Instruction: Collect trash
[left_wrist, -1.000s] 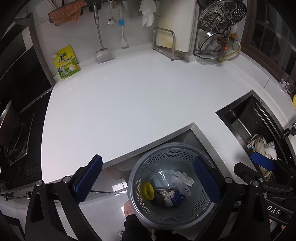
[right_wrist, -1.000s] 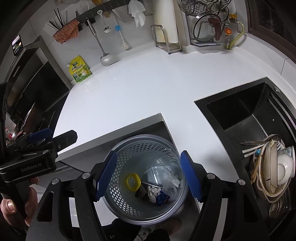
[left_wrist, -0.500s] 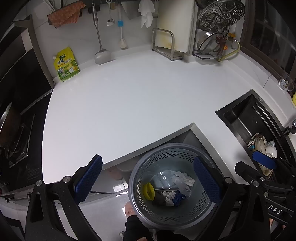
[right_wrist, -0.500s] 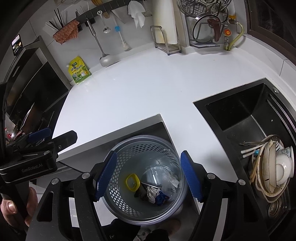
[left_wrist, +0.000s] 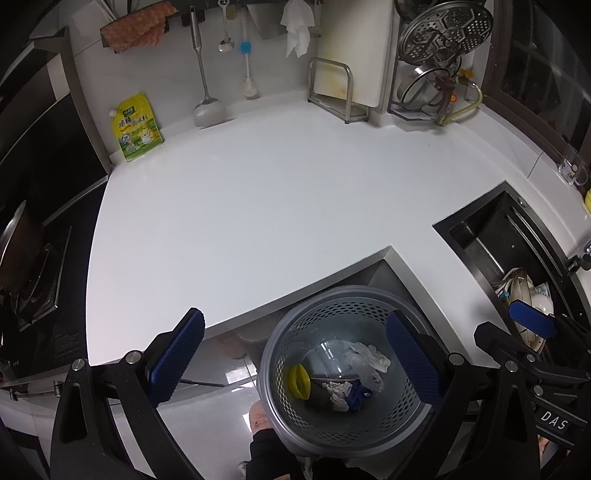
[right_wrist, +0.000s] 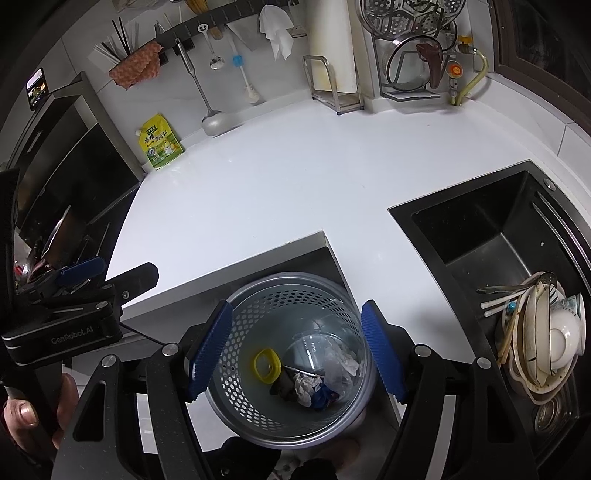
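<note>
A grey perforated trash bin (left_wrist: 343, 435) stands on the floor in the notch of the white counter (left_wrist: 258, 206); it also shows in the right wrist view (right_wrist: 236, 354). Inside lie a yellow ring-shaped piece (left_wrist: 298, 380), a clear plastic cup (left_wrist: 328, 354), crumpled white paper (left_wrist: 369, 360) and a blue scrap (left_wrist: 357, 395). My left gripper (left_wrist: 295, 365) is open and empty above the bin's left side. My right gripper (right_wrist: 295, 354) is open and empty, straddling the bin from above. The left gripper (right_wrist: 74, 291) shows at the left of the right wrist view.
A black sink (right_wrist: 491, 236) with stacked dirty dishes (right_wrist: 546, 332) lies right. A yellow pouch (left_wrist: 136, 129), hanging utensils (left_wrist: 207, 74), a cutting board (left_wrist: 354, 55) and a pot rack (left_wrist: 439, 55) line the back wall. A stove (left_wrist: 29, 258) is at left.
</note>
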